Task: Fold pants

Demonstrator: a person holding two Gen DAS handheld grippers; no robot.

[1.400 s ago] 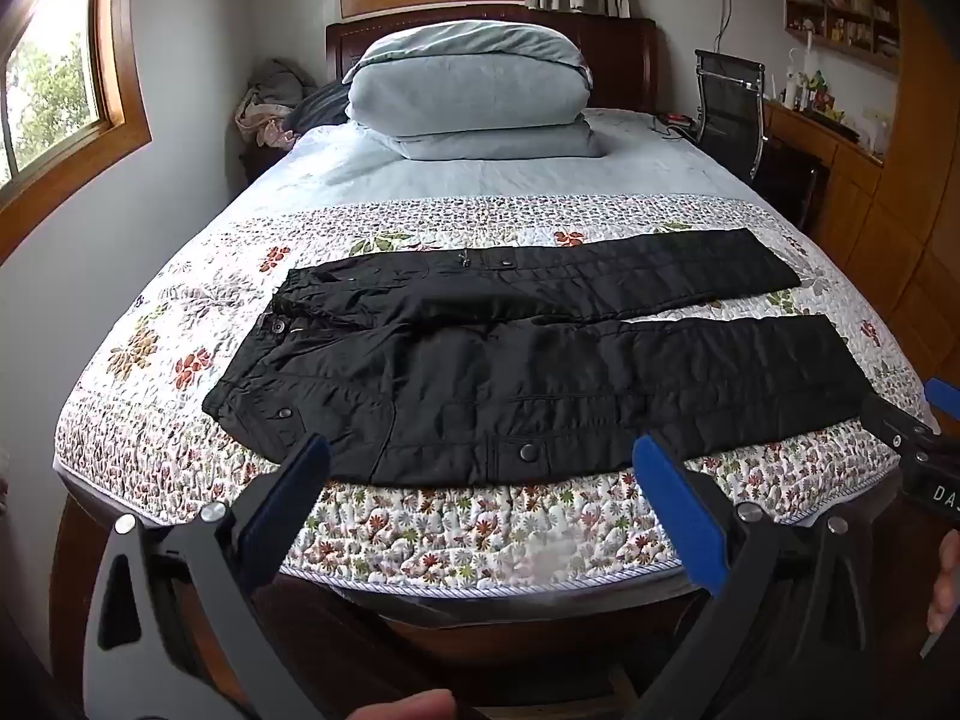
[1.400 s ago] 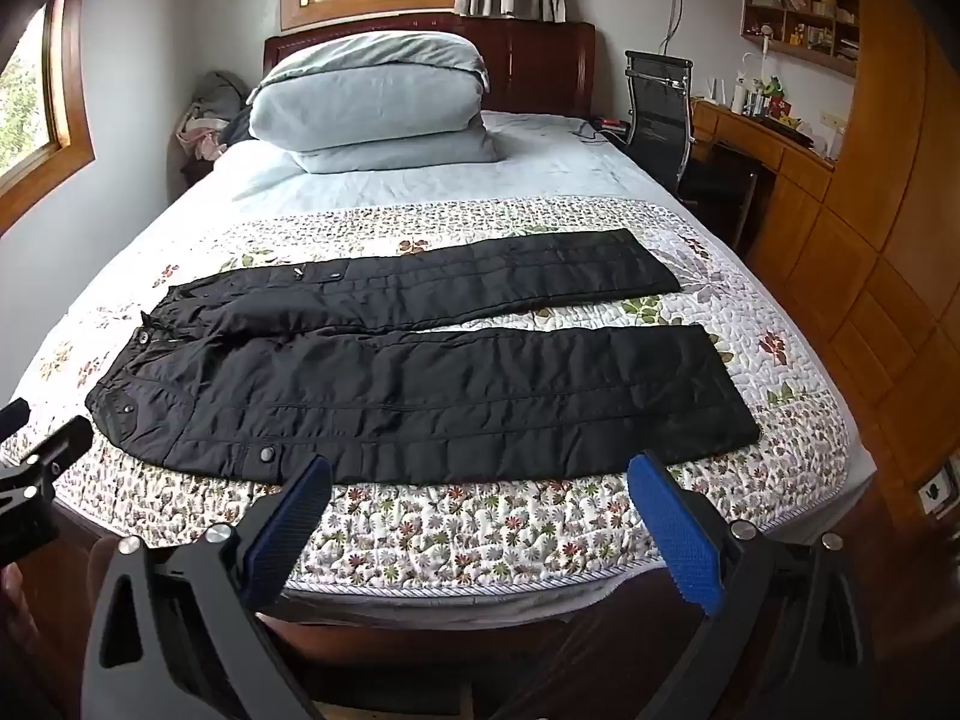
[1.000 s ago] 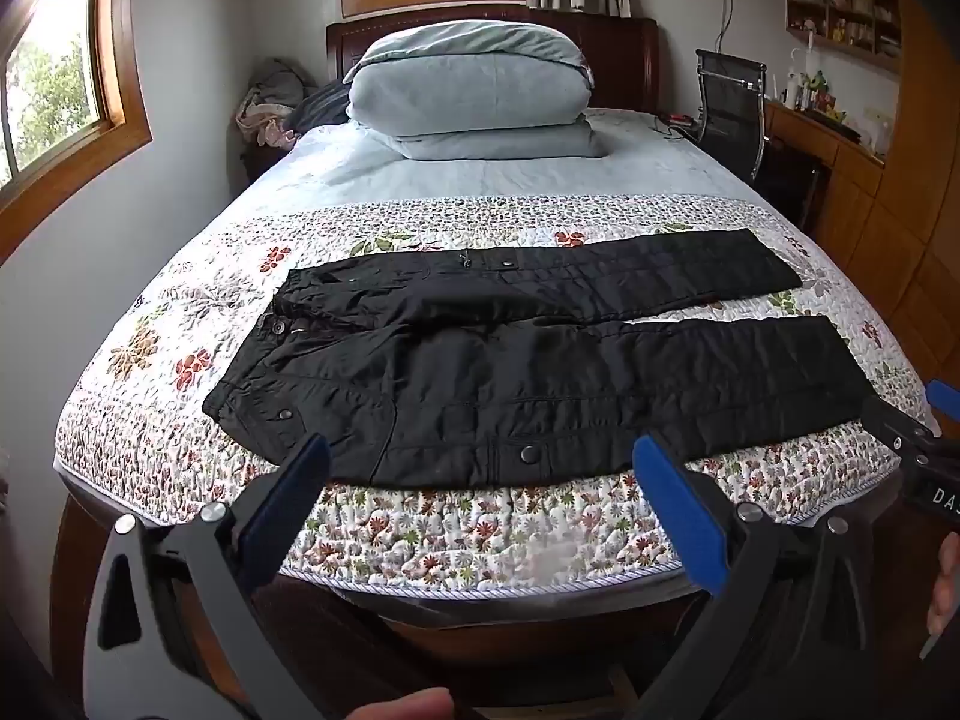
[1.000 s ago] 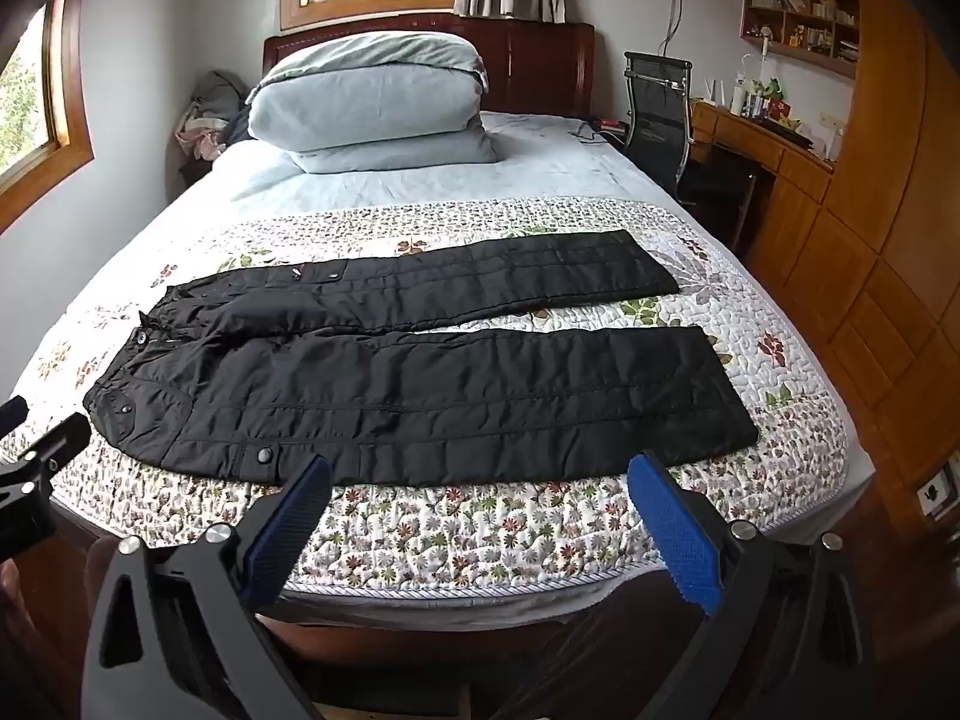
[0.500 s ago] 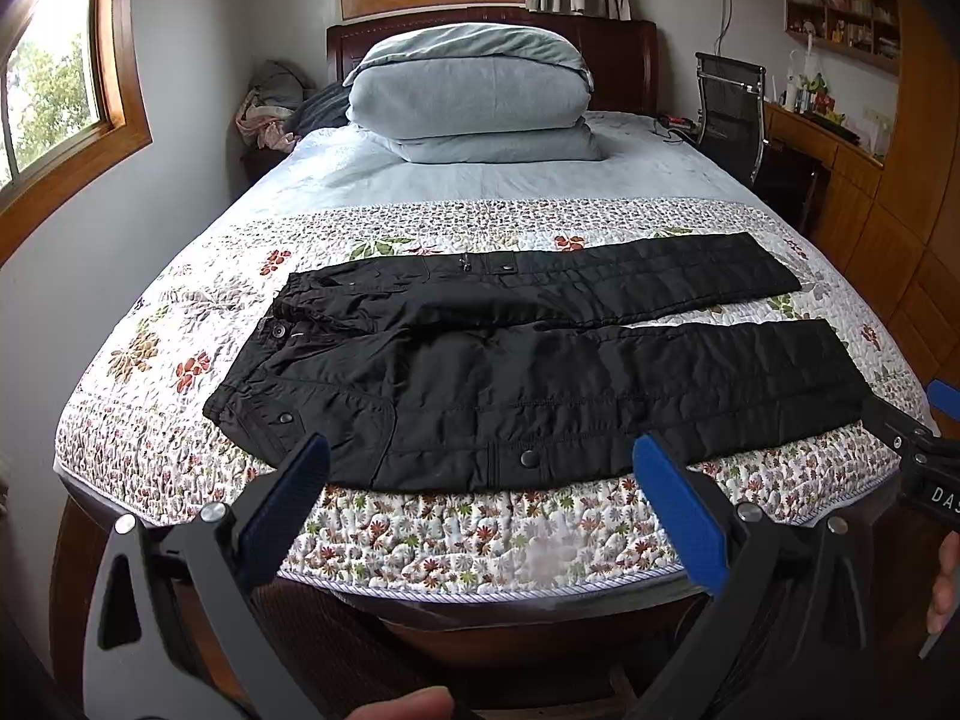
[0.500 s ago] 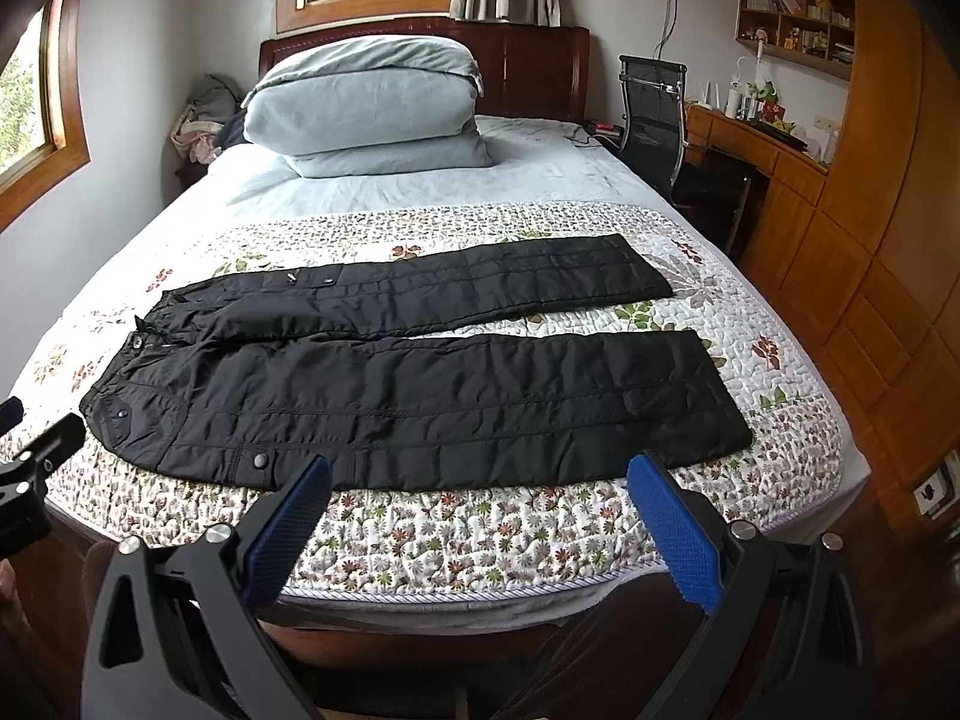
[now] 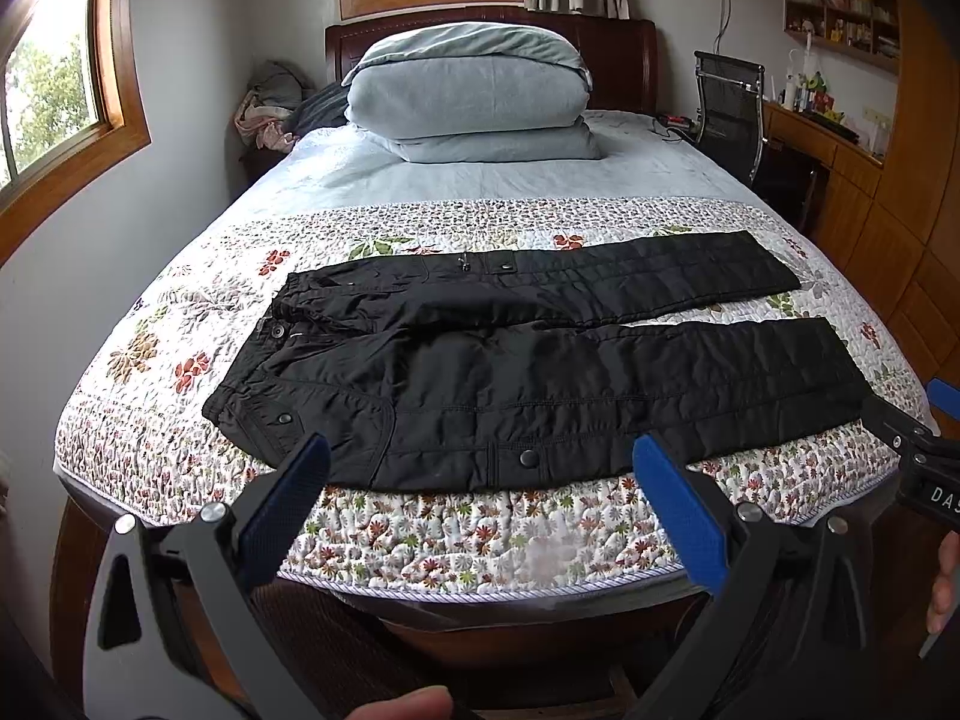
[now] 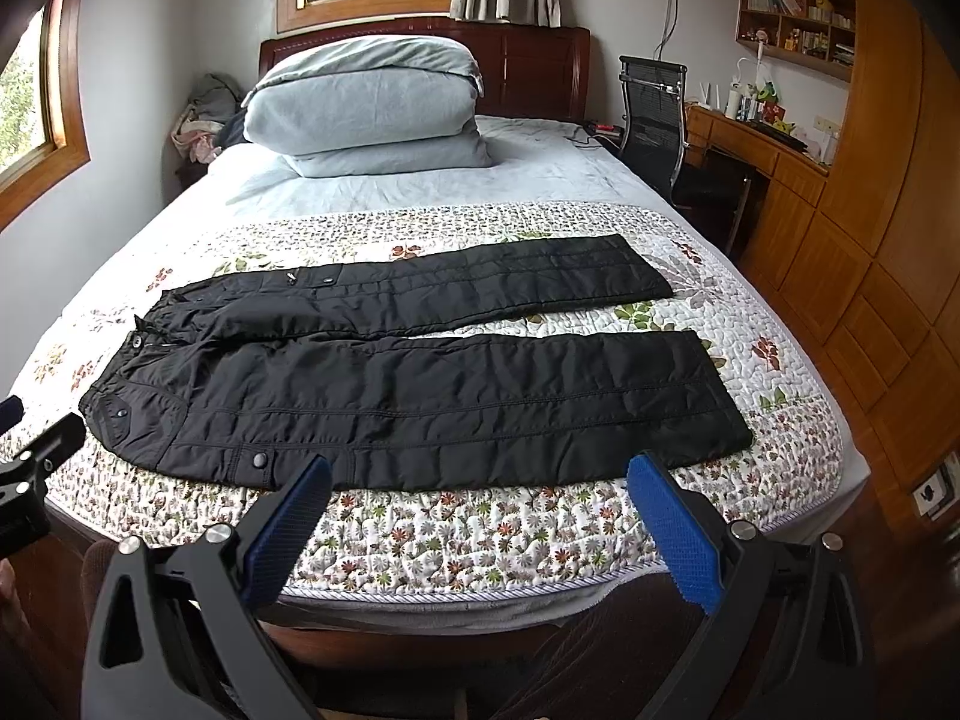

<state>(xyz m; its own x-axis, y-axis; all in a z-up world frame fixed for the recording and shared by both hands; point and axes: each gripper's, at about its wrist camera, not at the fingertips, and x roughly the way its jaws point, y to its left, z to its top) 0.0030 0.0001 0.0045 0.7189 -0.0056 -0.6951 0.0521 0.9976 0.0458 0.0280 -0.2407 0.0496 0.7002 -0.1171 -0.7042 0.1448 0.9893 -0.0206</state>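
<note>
Black quilted pants lie flat across the foot of the bed, waistband to the left, both legs spread apart and running right; they also show in the right wrist view. My left gripper is open and empty, held off the bed's near edge in front of the near leg's hip part. My right gripper is open and empty, in front of the near leg's lower part. Neither touches the pants.
The bed has a floral quilt and a wooden footboard just below the grippers. Folded blue bedding is stacked at the headboard. An office chair and wooden desk and cabinets line the right side.
Both grippers have edged slightly forward toward the bed. The pants have not moved.
</note>
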